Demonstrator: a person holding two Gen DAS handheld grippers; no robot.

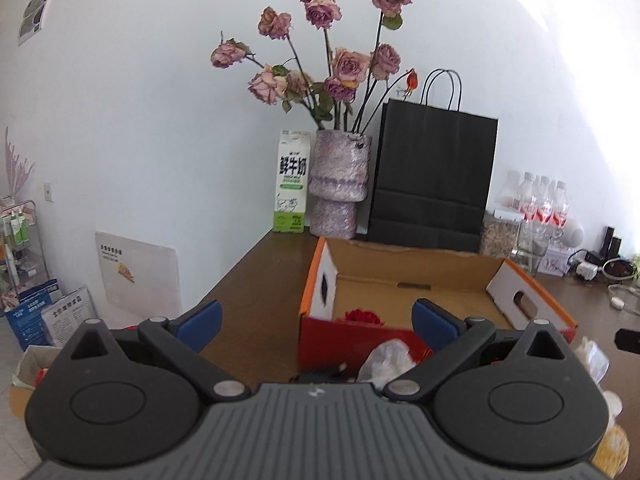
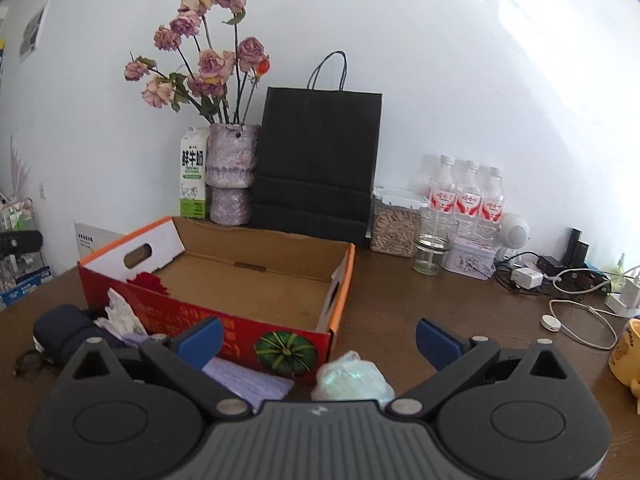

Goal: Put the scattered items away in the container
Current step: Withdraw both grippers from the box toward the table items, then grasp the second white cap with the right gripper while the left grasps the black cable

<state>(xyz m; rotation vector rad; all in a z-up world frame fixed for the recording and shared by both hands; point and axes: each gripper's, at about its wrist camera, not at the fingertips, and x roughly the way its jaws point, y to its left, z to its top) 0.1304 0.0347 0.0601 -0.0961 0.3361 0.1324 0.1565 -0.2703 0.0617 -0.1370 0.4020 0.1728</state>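
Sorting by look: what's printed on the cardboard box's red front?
A green striped pumpkin picture on the red cardboard box; clearest in the right wrist view.

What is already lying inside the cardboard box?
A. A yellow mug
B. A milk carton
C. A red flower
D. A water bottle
C: a red flower lies in the left corner of the cardboard box, whose floor is otherwise bare; the crumpled wrappers are outside, in front of it.
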